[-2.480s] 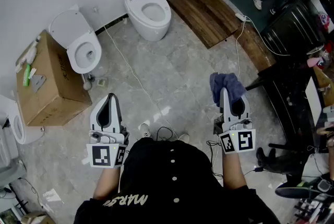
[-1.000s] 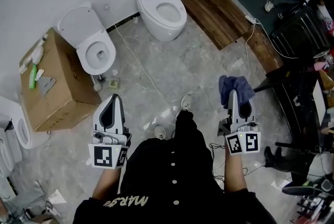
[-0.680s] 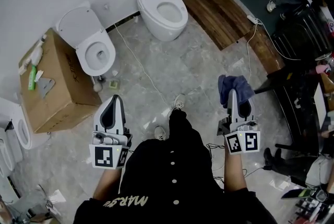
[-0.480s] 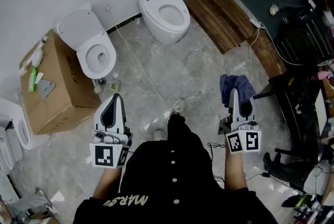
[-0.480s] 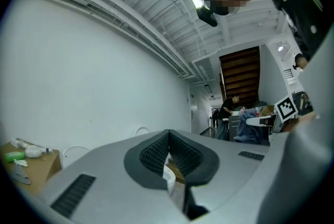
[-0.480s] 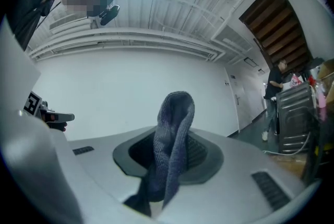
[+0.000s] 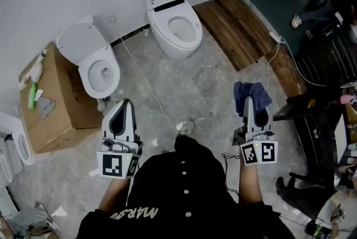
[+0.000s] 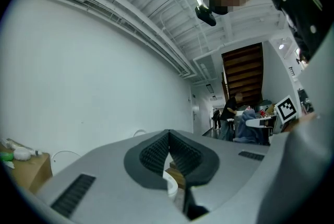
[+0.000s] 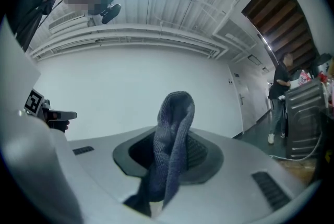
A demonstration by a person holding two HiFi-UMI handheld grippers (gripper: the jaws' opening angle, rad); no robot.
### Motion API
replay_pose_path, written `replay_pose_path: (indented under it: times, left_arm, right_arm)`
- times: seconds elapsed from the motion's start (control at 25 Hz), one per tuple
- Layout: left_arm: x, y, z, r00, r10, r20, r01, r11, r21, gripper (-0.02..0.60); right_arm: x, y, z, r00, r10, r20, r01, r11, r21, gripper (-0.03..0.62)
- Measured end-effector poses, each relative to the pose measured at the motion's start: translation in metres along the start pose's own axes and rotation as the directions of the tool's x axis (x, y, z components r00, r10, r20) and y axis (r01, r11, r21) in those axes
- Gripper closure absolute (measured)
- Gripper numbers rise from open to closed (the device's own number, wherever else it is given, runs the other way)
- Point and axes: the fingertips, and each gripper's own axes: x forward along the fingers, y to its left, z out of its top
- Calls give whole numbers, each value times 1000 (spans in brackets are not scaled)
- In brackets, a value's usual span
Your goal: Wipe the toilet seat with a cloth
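Observation:
A white toilet [image 7: 173, 23] with its lid raised stands against the far wall, its seat ring [image 7: 181, 28] bare. My right gripper [image 7: 249, 100] is shut on a blue-grey cloth [image 7: 250, 93], which bunches above the jaws; in the right gripper view the cloth [image 9: 171, 152] hangs folded between them. My left gripper [image 7: 124, 105] is shut and holds nothing; its pads [image 8: 168, 154] meet in the left gripper view. Both grippers are held level at waist height, well short of the toilet.
A second smaller toilet [image 7: 95, 62] stands at the left beside a cardboard box [image 7: 47, 101]. A white cable [image 7: 146, 84] runs across the marble floor. Wooden steps [image 7: 240, 34] and dark furniture [image 7: 326, 59] lie to the right. A person [image 9: 279, 100] stands far off.
The whole view has shifted as I walked forward: the toilets now sit nearer. Both grippers keep their pose, the right one still shut on the cloth.

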Motion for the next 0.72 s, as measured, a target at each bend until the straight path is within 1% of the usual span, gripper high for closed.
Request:
replay_pose_path:
  times: [0.12,0.28,0.4,0.6,0.72]
  left_arm:
    - [31,-4,-1,1000,3,11,-3,1000,-16,571]
    - [65,-4,-4,1000,18,-2,-18,1000,5,571]
    - [88,-7,-7,999,33,-10,-33,999,-2,571]
    - [125,-19,-7,1000,29,12,-29,999,18,571]
    - [139,-24,-12,999,42,-12,-41,999,28,571]
  right_arm:
    - [27,-19,2,1000,3,5,-3,1000,2,487]
    - [60,-40,-1,1000,18,-1,-18,1000,5,487]
    - [80,-54,-5,1000,31,-5,-31,1000,3,487]
    - [112,-80,-10,999,46,-3,-46,999,24,487]
    - [125,-91,-12,999,53,-4,-53,998,34,487]
